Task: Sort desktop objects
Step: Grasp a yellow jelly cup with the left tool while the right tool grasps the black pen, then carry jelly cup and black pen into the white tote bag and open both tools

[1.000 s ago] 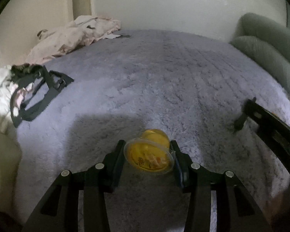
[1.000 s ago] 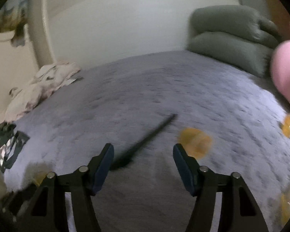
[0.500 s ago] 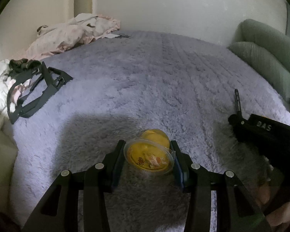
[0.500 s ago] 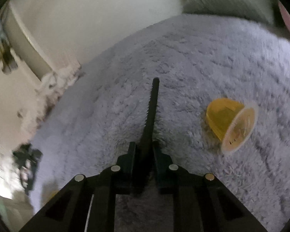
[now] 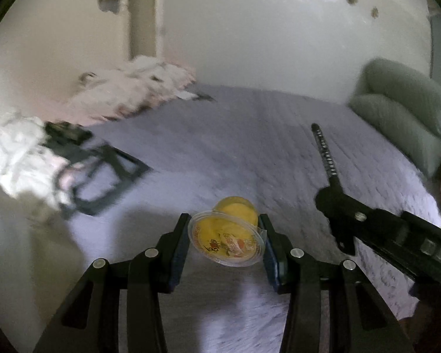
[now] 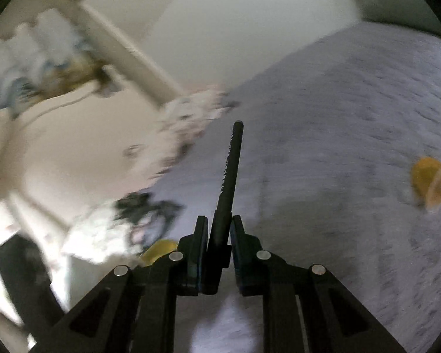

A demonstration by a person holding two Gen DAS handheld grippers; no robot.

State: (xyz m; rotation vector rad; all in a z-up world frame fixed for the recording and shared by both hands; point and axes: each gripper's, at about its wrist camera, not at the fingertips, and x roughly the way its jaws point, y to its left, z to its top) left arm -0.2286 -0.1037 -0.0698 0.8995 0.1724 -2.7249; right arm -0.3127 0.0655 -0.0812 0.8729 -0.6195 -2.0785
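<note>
Yellow jelly cup (image 5: 227, 236) hides its base between left gripper (image 5: 224, 245) jaws.

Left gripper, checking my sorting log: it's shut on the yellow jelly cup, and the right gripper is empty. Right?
Not quite. The left gripper is shut on the yellow jelly cup, but the right gripper isn't empty: the right wrist view shows its fingers clamped on a black comb.

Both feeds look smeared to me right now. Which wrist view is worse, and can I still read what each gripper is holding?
Right wrist view is worse: walls, clothes and the loose yellow cup streak, but the black comb in the right gripper stays sharp. Left wrist view blurs mainly at the left edge; the jelly cup in the left gripper is crisp, its label print visible.
</note>
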